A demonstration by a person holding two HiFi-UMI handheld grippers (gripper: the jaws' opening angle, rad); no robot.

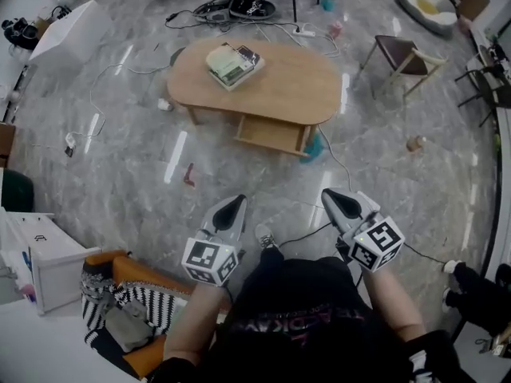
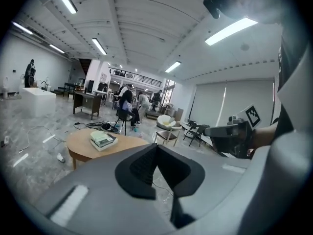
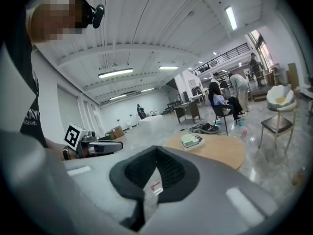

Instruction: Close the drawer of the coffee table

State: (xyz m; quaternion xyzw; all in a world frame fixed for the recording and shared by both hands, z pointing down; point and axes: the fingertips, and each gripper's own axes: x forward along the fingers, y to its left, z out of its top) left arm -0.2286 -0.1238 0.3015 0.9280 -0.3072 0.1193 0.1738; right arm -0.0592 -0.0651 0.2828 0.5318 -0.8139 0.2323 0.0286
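Observation:
An oval wooden coffee table (image 1: 279, 86) stands on the marble floor ahead of me. Its drawer (image 1: 271, 134) is pulled out on the near side, toward me. A stack of books (image 1: 233, 65) lies on the tabletop. My left gripper (image 1: 230, 208) and right gripper (image 1: 339, 202) are held side by side in front of my body, well short of the table. Both are shut with nothing between the jaws. The left gripper view shows the table (image 2: 83, 148) and the books (image 2: 102, 140). The right gripper view shows the table (image 3: 220, 153) too. In both views the gripper's body hides the drawer.
A wooden chair (image 1: 403, 58) stands right of the table, and a teal object (image 1: 317, 146) lies beside the drawer. Cables (image 1: 231, 8) lie beyond the table. On the left are a white box (image 1: 68, 34) and a white cabinet (image 1: 40, 254). An orange seat with striped cloth (image 1: 128, 302) is near my left arm.

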